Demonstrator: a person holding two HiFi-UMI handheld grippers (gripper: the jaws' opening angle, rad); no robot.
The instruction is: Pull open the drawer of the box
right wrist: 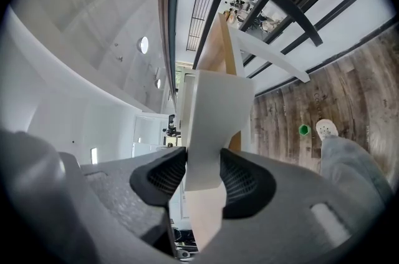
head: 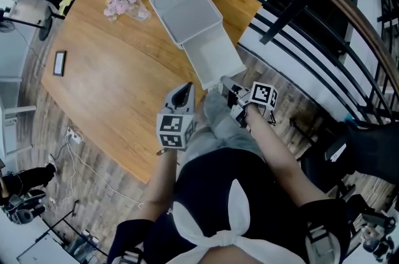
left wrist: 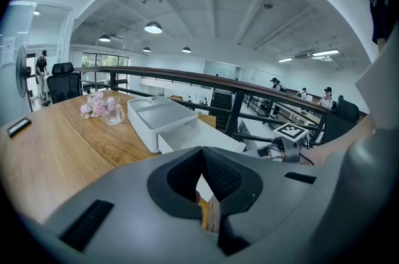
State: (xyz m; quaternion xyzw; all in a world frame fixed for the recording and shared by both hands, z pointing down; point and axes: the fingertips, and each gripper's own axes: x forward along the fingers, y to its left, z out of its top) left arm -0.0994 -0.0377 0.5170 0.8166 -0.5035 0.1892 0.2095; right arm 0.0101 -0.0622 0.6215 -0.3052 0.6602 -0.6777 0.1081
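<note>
My right tool (right wrist: 203, 174) pinches the front panel of the smooth white drawer (head: 214, 55) between ribbed black pads. The drawer juts well out of the flat, rectangular plastic box (head: 186, 5) on the wood-grain counter (head: 106, 82). My left tool (left wrist: 202, 170) is closed on nothing.
</note>
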